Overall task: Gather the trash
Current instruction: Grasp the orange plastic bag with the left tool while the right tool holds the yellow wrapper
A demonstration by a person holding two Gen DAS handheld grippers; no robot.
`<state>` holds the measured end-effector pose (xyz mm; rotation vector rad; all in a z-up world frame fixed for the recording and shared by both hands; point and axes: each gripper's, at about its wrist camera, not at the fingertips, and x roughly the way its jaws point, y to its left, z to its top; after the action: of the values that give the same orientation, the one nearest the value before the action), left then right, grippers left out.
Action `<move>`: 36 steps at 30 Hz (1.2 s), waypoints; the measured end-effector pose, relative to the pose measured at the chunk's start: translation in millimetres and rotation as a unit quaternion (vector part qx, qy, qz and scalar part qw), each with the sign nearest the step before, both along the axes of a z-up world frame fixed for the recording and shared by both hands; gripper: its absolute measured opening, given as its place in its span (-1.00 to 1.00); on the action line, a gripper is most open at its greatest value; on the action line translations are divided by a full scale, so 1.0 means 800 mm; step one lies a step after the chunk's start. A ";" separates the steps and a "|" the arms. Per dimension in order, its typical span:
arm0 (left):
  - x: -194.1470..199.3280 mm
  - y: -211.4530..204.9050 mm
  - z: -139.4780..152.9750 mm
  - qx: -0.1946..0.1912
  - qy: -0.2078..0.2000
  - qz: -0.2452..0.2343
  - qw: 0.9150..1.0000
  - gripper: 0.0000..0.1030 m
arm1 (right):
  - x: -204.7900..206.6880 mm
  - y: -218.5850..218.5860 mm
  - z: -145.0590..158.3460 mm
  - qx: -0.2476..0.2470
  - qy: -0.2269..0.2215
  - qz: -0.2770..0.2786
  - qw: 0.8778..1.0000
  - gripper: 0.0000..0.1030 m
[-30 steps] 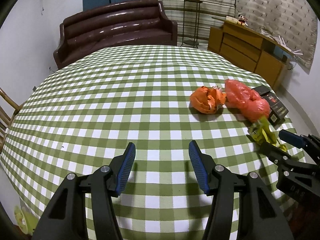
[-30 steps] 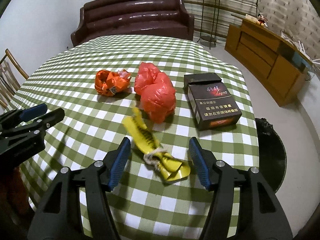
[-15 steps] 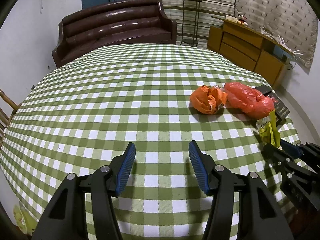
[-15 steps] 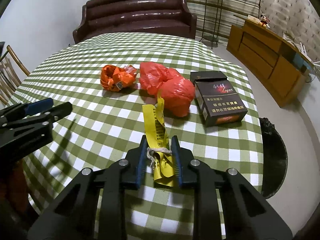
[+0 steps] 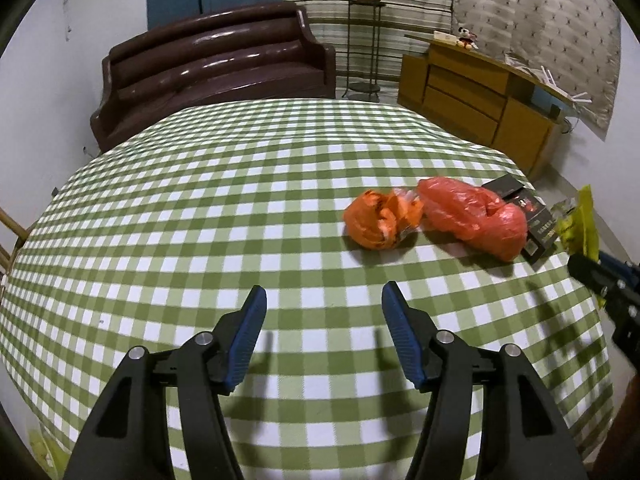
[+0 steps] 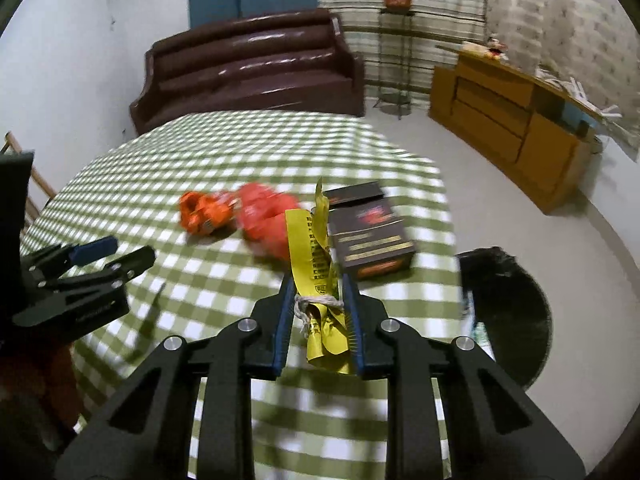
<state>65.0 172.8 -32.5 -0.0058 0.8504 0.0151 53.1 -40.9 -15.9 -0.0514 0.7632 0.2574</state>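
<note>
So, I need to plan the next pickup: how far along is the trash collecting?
Nothing looks binned yet. In hand: the right gripper is shut on the yellow wrapper, lifted off the table. Left: the orange wrapper, red bag and dark box. The left gripper is open, empty.

black box [image 6: 370, 236]: gold print, blurred, unreadable | yellow wrapper [image 6: 314, 264]: dark print, unreadable

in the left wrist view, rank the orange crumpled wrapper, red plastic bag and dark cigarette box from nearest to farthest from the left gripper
Measured from the open left gripper:
1. Orange crumpled wrapper, ahead and slightly right.
2. Red plastic bag, just right of the wrapper.
3. Dark cigarette box, behind the bag at the table's right edge.
</note>
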 end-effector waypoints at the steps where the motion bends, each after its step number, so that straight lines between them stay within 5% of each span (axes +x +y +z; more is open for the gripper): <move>1: 0.003 -0.005 0.001 0.001 0.000 -0.003 1.000 0.15 | 0.003 -0.008 0.001 0.001 -0.002 -0.009 1.000 -0.55; 23: 0.090 -0.044 -0.012 0.016 0.016 -0.046 0.999 0.26 | 0.045 -0.068 -0.011 0.014 -0.001 -0.061 0.998 -0.55; 27: 0.099 -0.050 -0.015 0.020 0.024 -0.056 0.998 0.05 | 0.048 -0.068 -0.015 0.015 0.004 -0.062 0.998 -0.55; 36: 0.097 -0.057 -0.016 0.028 0.014 -0.061 0.998 -0.01 | 0.052 -0.070 -0.021 0.017 0.008 -0.063 0.998 -0.55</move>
<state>142.3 126.9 -45.5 0.0986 0.8775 -0.0766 94.7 -96.9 -32.5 0.0307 0.7747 0.1515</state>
